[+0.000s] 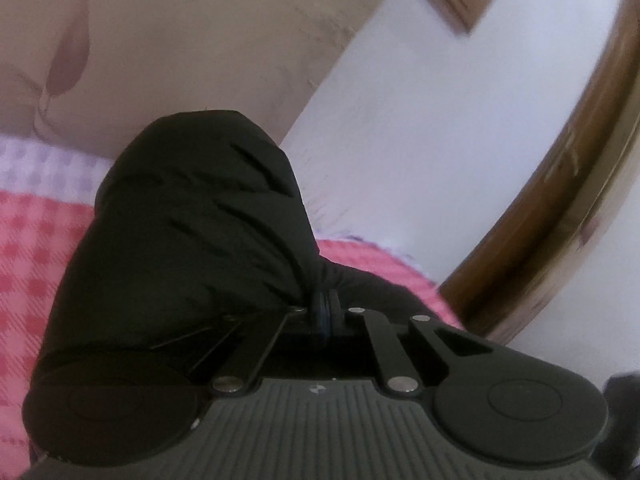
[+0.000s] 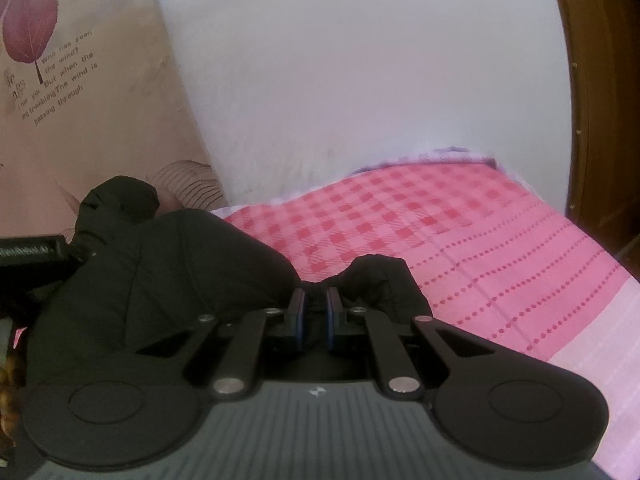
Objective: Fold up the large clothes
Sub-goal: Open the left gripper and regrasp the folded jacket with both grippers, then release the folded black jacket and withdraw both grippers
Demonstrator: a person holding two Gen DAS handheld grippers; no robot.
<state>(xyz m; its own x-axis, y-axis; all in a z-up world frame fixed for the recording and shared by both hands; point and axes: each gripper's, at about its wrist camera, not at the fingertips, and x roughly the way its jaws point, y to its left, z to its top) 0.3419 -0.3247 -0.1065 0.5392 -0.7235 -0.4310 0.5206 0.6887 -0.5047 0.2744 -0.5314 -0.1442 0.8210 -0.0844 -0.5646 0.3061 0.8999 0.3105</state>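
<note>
The left gripper (image 1: 325, 300) has its fingers pressed nearly together on a fold of the black garment (image 1: 192, 240), which bulges up to the left of the fingers and hides much of the near bedspread. The right gripper (image 2: 316, 304) stands slightly parted, a bunch of the same black garment (image 2: 168, 272) pinched between its blue-edged pads (image 2: 299, 312); more dark cloth spills to the right of the fingers. The garment lies on the pink checked bedspread (image 2: 400, 220), at its near left part. Far behind stand a white wall (image 2: 340, 80) and a beige leaf-printed panel (image 2: 80, 100), with a wooden frame (image 1: 540, 220) at right.
</note>
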